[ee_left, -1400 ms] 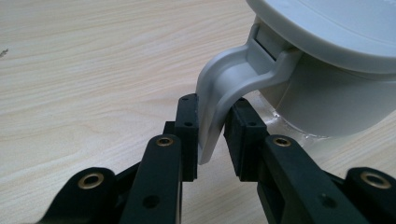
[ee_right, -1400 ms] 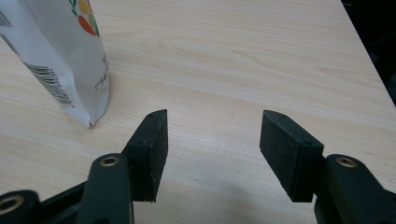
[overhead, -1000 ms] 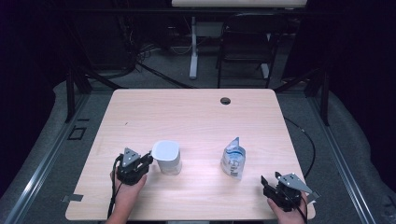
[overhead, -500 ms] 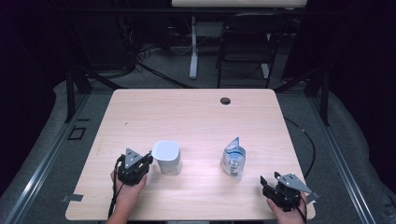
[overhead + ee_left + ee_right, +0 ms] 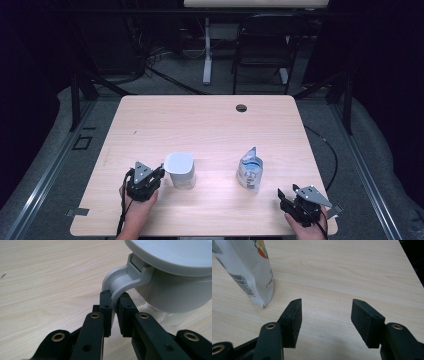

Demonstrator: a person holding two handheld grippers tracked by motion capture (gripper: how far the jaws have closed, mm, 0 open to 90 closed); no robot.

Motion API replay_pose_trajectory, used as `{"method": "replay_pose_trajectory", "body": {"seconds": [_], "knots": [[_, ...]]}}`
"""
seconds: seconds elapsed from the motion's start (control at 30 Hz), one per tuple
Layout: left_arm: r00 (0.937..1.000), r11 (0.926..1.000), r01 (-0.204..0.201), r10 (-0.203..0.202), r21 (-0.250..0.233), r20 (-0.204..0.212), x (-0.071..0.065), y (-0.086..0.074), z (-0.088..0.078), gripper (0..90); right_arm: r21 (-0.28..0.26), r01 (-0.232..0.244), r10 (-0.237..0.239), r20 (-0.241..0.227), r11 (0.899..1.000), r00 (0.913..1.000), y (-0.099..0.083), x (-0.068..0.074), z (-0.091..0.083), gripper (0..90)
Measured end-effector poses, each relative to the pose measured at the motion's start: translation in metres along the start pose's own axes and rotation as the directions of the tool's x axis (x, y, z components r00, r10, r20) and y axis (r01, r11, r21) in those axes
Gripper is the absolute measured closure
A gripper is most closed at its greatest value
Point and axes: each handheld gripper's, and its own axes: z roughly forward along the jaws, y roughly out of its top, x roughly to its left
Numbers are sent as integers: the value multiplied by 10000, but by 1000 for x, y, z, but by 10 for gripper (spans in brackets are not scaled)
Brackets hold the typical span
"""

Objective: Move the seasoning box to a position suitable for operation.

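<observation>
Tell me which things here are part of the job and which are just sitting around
In the job:
- white lidded container, its handle clamped by the left gripper
- pouch, standing on the table near the open right gripper

Just there:
- chair behind the table
- cable on the floor

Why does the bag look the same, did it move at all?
No. The white pouch stands at the same spot below the table's round cable hole.

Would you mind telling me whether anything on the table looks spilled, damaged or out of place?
Nothing stands out. The white jug stands upright, its handle pinched by the left gripper. The pouch stands upright with an open top, and no spill shows on the table.
</observation>
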Motion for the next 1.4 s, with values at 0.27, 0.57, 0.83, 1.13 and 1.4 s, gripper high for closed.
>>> {"method": "replay_pose_trajectory", "body": {"seconds": [0.27,0.57,0.83,1.13,1.4], "knots": [[10000,10000,-15,15,90,79,-11,-2,-6,833,-44,81,-81,-60,10000,9999,1,3,-1,420],[9996,9994,-182,176,282,221,-25,-6,-15,833,-95,198,-200,-213,9998,9996,2,7,-1,420],[9990,9989,-335,325,314,298,-36,-8,-19,833,-45,477,-478,-412,9989,9980,2,13,-1,427],[9990,9988,-354,344,336,296,-45,-6,-16,833,-183,1079,-1089,-656,9940,9919,5,20,-5,488],[9992,9988,-301,291,399,264,-53,-2,-11,832,-257,1176,-1194,-878,9927,9890,7,28,-8,521]]}}
